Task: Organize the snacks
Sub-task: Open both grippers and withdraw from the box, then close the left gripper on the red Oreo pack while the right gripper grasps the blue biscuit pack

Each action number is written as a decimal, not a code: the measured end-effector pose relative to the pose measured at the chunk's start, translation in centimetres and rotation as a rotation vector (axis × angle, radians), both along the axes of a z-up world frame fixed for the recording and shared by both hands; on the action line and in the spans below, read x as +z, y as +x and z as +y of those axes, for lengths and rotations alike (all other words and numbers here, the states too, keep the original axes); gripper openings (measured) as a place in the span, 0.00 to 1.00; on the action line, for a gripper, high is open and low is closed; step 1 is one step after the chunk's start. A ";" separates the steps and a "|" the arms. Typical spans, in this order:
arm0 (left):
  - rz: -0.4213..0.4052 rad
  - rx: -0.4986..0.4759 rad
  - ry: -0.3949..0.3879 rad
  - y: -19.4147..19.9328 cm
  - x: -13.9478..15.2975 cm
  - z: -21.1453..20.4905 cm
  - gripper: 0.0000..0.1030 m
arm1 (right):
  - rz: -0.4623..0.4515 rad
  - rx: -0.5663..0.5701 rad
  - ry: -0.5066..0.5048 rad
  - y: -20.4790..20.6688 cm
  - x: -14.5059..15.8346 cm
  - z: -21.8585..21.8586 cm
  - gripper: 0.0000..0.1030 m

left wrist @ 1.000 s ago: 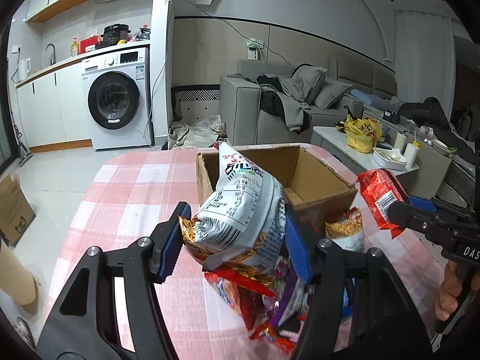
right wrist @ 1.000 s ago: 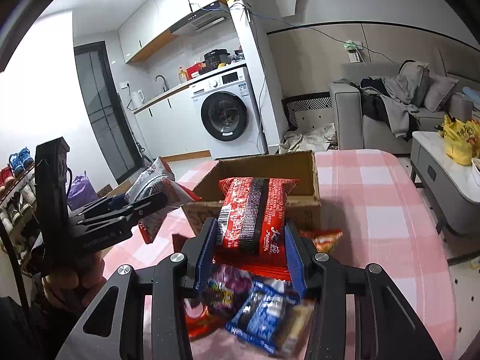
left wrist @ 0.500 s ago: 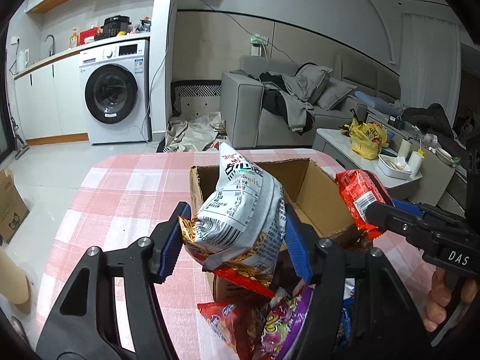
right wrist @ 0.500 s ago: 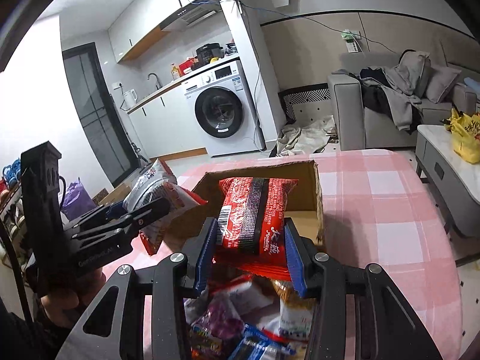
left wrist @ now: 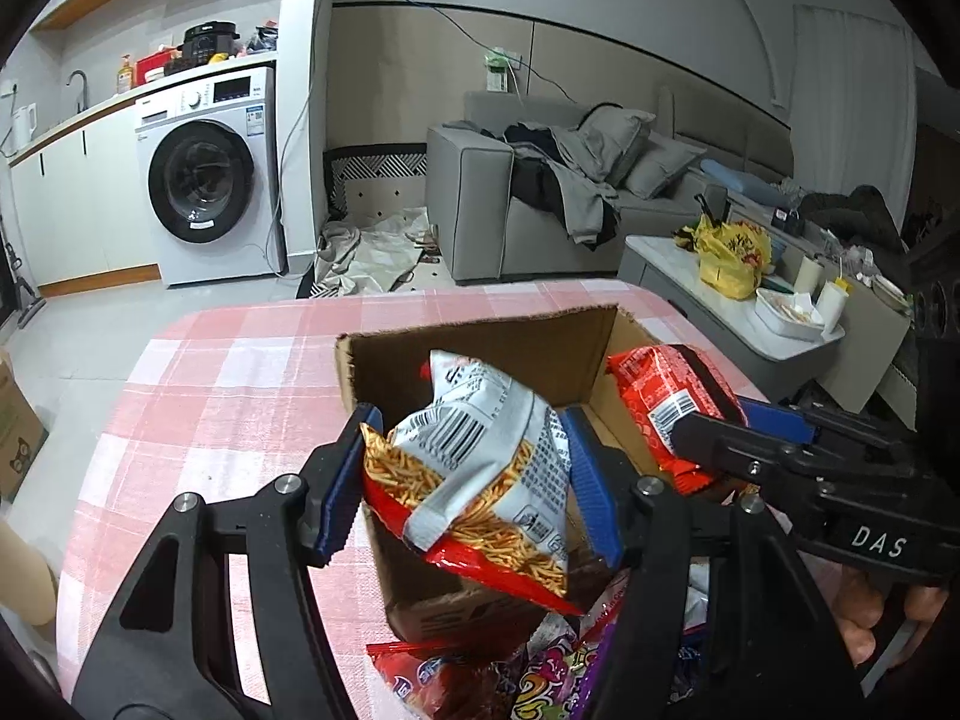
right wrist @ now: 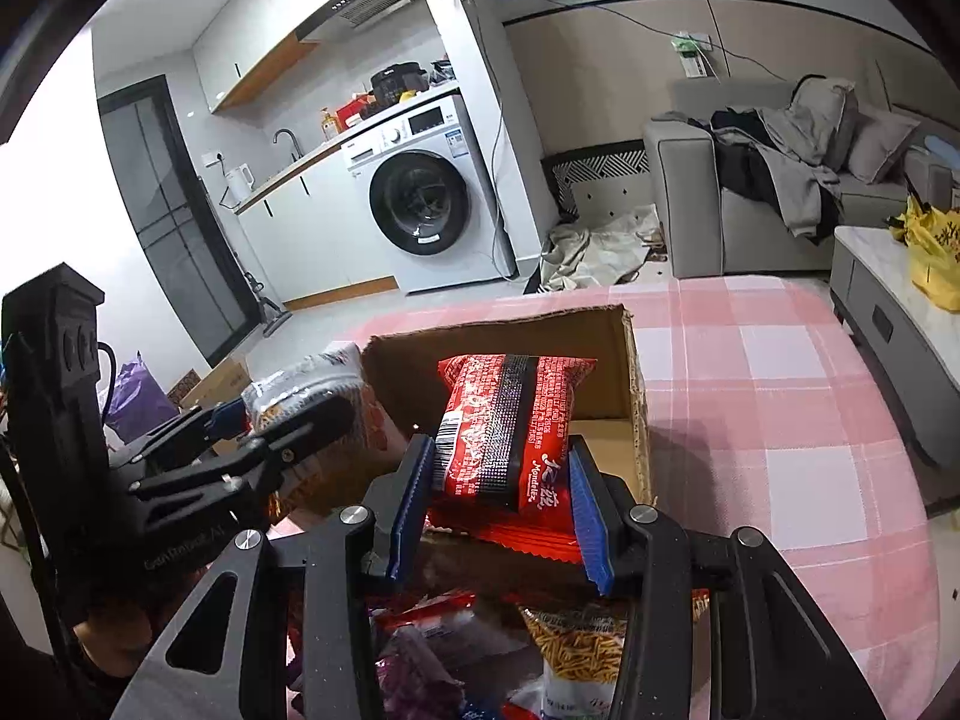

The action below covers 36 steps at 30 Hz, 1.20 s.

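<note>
An open cardboard box (left wrist: 480,336) stands on the pink checked tablecloth (left wrist: 228,384); it also shows in the right wrist view (right wrist: 516,330). My left gripper (left wrist: 471,480) is shut on a white and red bag of noodle sticks (left wrist: 480,450), held over the box's near edge. My right gripper (right wrist: 501,501) is shut on a red and black snack pack (right wrist: 510,426), also over the box's near side. The red pack (left wrist: 666,396) and right gripper show at the right of the left wrist view. A pile of loose snack bags (right wrist: 480,648) lies in front of the box.
A grey sofa (left wrist: 540,204) and a coffee table with a yellow bag (left wrist: 729,252) stand beyond the table on the right. A washing machine (left wrist: 204,180) is at the back left. The tablecloth (right wrist: 780,420) extends right of the box.
Both grippers have moved forward with their bags, from in front of the snack pile to over the box's near edge. The box now looks closer and larger.
</note>
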<state>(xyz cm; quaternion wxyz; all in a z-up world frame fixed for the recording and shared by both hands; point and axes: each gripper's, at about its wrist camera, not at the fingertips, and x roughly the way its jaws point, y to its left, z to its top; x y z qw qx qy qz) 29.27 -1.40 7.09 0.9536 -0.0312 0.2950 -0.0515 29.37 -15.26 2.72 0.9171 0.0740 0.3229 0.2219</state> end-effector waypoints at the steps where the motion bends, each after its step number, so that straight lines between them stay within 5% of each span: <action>1: 0.007 -0.007 -0.003 0.3 -0.2 -0.2 0.57 | 0.004 0.000 0.004 0.2 -0.1 -0.1 0.43; 6: 0.030 -0.021 -0.010 -0.2 -1.1 -0.7 0.59 | -0.015 -0.011 -0.008 -0.3 0.3 -0.3 0.44; 9: 0.028 -0.031 -0.011 -1.3 -1.0 -0.8 0.73 | -0.035 -0.016 -0.005 -1.2 0.9 -1.1 0.53; 13: -0.003 -0.026 -0.001 -4.0 -0.6 -0.6 0.89 | -0.032 -0.026 -0.006 -2.9 1.0 -2.1 0.93; 16: -0.009 -0.029 0.006 -6.3 -0.5 -0.3 0.99 | -0.032 -0.025 -0.015 -4.2 0.9 -2.4 0.99; 36: 0.078 -0.020 0.049 -15.9 -4.8 3.0 0.99 | 0.097 -0.093 -0.150 -10.2 -3.7 -3.5 1.00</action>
